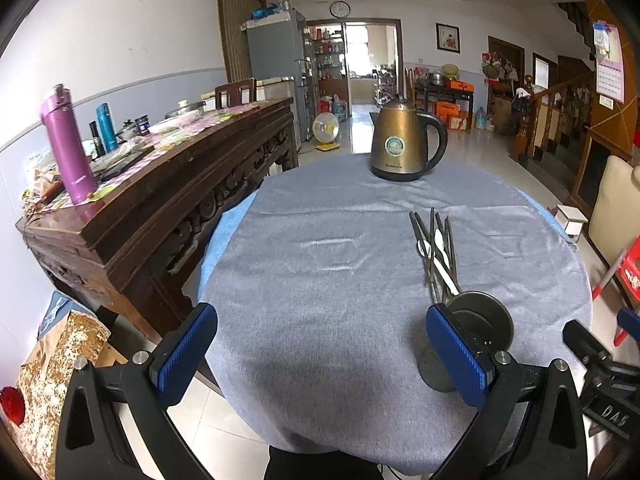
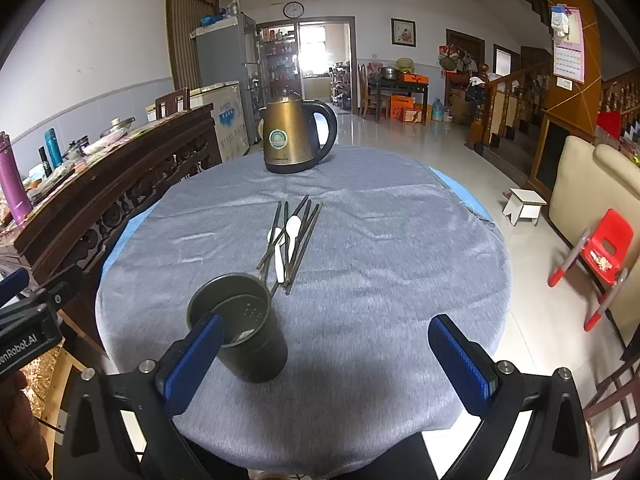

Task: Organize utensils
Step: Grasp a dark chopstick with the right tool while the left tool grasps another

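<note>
A dark metal utensil cup stands upright on the grey tablecloth; it also shows in the left wrist view, partly behind my left gripper's right finger. Behind it lies a pile of dark chopsticks with two white plastic spoons; the pile shows in the left wrist view too. My left gripper is open and empty, left of the cup. My right gripper is open and empty, with its left finger just in front of the cup.
A brass electric kettle stands at the far edge of the round table. A carved wooden sideboard with bottles runs along the left. A red child's chair and a small white stool stand on the floor to the right.
</note>
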The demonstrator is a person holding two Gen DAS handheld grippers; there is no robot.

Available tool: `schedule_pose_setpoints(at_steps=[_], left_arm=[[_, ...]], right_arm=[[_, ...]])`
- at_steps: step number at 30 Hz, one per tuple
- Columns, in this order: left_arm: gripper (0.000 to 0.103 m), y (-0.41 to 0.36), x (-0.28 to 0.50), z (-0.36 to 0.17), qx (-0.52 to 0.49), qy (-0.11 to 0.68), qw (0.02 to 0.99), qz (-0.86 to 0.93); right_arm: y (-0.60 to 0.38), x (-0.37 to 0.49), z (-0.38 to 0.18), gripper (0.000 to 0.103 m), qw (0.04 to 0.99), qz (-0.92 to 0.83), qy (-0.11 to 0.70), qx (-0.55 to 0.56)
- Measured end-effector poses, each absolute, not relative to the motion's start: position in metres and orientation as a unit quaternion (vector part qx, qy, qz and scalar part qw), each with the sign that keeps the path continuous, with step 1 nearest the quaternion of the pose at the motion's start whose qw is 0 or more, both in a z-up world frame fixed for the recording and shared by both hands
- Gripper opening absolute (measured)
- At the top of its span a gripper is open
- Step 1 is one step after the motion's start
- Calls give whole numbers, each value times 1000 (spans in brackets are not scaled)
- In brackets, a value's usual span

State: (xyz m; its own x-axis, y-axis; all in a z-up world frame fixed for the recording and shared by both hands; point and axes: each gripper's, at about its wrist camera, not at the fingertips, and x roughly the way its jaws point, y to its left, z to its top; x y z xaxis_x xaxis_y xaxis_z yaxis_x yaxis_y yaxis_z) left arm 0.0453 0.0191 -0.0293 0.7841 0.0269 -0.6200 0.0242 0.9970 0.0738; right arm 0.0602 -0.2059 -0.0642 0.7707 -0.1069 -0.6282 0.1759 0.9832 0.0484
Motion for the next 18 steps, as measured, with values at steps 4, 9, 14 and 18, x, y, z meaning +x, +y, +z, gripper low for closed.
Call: schedule_pose_setpoints(at_steps=[4, 9, 14, 18], left_arm=[[103, 22, 82, -31, 39, 351, 935, -23], [103, 19, 155, -41, 55, 395, 916, -56], [103, 8, 220, -65, 62, 445, 889, -89], [103, 0, 269, -87, 45, 478, 871, -103]], right_arm=[[-225, 89, -59, 103, 934, -64, 343, 78], [-259, 153, -59, 103, 913, -34, 383, 135], [-287, 242, -82, 92, 887, -10, 425, 179], [-298, 310, -115, 57, 861, 15, 462, 210]])
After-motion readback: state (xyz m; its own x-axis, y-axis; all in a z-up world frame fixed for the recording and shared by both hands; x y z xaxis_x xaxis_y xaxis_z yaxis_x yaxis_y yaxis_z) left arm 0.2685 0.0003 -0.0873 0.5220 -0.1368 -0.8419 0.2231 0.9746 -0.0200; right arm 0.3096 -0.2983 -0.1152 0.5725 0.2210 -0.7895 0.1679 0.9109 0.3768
